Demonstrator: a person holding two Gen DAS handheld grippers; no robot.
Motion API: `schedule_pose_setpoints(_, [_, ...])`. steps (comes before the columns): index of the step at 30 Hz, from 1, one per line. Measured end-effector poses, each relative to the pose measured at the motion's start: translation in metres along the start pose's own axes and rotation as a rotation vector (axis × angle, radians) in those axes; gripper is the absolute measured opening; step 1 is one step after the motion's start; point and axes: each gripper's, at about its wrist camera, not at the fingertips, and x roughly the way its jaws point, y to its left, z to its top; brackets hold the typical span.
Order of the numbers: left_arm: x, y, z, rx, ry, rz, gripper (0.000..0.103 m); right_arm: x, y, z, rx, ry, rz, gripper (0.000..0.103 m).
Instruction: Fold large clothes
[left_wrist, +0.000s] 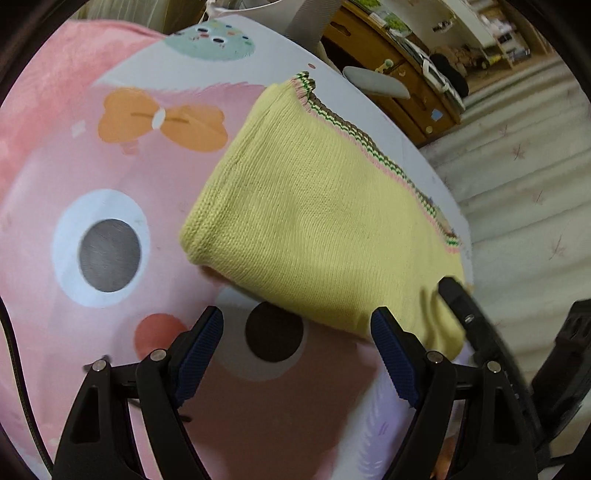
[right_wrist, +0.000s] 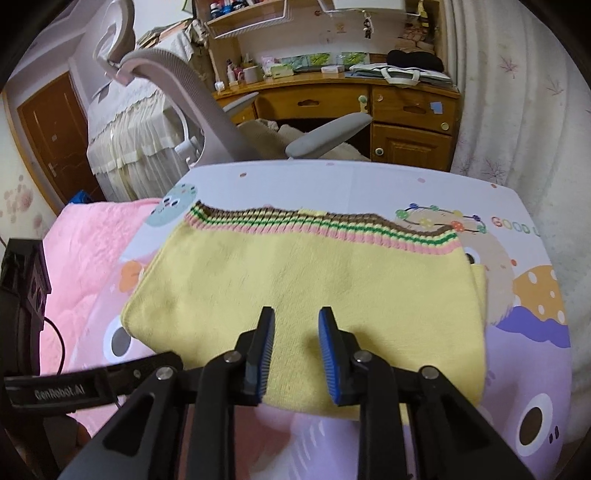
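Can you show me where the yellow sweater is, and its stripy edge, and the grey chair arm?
yellow sweater (right_wrist: 295, 273): right wrist view, middle of the folded knit.
stripy edge (right_wrist: 325, 229): right wrist view, the far hem band.
grey chair arm (right_wrist: 328, 136): right wrist view, the armrest pad.

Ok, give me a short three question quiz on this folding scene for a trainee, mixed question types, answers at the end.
1. True or false: the left claw is clamped on the sweater.
2. Multiple choice: the sweater's striped hem lies A) nearest the right claw, B) on the far side from it, toward the desk, C) tucked out of sight.
3. Fill in: the sweater lies folded on a cartoon-print ____.

Key
1. False: its jaws are open, with nothing between them, and the sweater lies beside it.
2. B
3. sheet
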Motion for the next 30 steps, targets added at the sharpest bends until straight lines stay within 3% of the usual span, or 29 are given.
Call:
schedule_pose_setpoints(11, [0.016,-0.004,0.012,0.027,-0.102,-0.112,0.081,0.015,0.007,-0.007,-0.032,0.017,0.007,0.019])
schedule_pose_setpoints(20, [0.018,0.009,0.024,-0.055,-0.129,-0.203,0.079,0.02,0.009,-0.016,-0.054,0.033,0.009,0.016])
schedule_pose_setpoints(23, [0.019,0.009,0.025,-0.043,-0.138,-0.173,0.061,0.022,0.008,-0.017,-0.04,0.035,0.013,0.016])
schedule_pose_setpoints(25, [0.018,0.014,0.027,-0.045,-0.137,-0.143,0.035,0.023,0.008,-0.018,-0.035,0.034,0.012,0.016])
schedule_pose_setpoints(27, [0.02,0.02,0.029,-0.054,-0.12,-0.132,0.02,0.023,0.009,-0.019,-0.033,0.035,0.007,0.016])
schedule_pose_setpoints(30, [0.02,0.024,0.033,-0.029,-0.1,-0.142,0.013,0.025,0.013,-0.022,-0.038,0.036,-0.002,0.015])
